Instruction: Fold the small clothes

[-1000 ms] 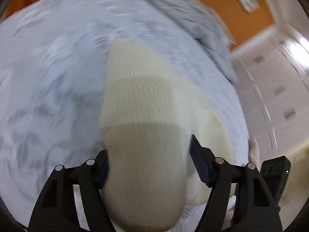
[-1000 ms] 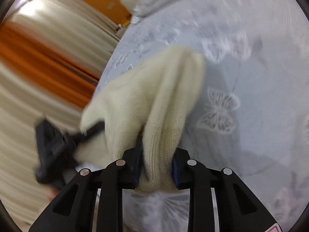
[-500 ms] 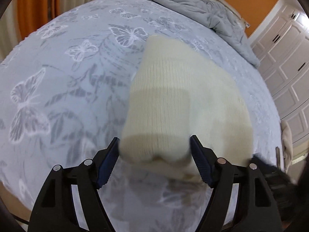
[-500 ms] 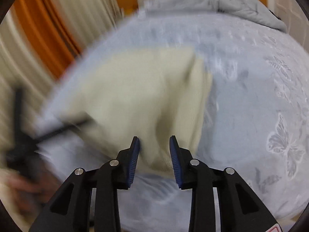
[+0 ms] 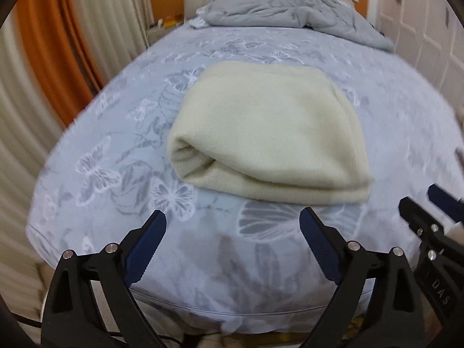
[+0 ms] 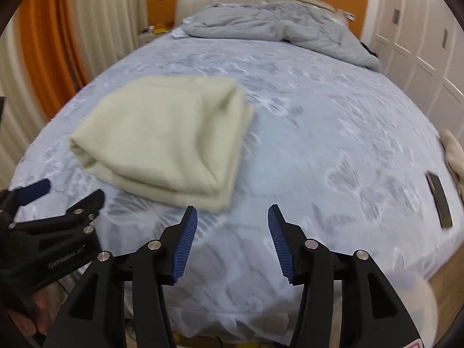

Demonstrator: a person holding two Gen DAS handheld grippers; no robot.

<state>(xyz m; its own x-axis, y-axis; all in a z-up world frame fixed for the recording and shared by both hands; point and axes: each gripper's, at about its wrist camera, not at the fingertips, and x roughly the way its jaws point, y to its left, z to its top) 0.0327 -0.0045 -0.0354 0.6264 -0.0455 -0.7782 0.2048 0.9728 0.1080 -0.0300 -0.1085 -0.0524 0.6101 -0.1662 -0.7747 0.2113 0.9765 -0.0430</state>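
A cream knitted garment [image 5: 269,136] lies folded flat on the bed with the butterfly-print sheet [image 5: 121,150]; it also shows in the right wrist view [image 6: 162,136]. My left gripper [image 5: 232,226] is open and empty, held back from the garment's near edge. My right gripper [image 6: 232,220] is open and empty, just right of the garment's near corner. Each gripper appears at the edge of the other's view: the right gripper [image 5: 432,203] and the left gripper [image 6: 66,194].
A crumpled grey duvet [image 6: 272,23] lies at the head of the bed. A dark flat phone-like object [image 6: 439,200] and a cream cloth [image 6: 453,150] lie at the bed's right edge. Curtains hang to the left, white wardrobes stand to the right.
Both grippers let go of the cream garment and drew back toward the foot of the bed. The garment now rests folded on the sheet. The right jaws opened wide.
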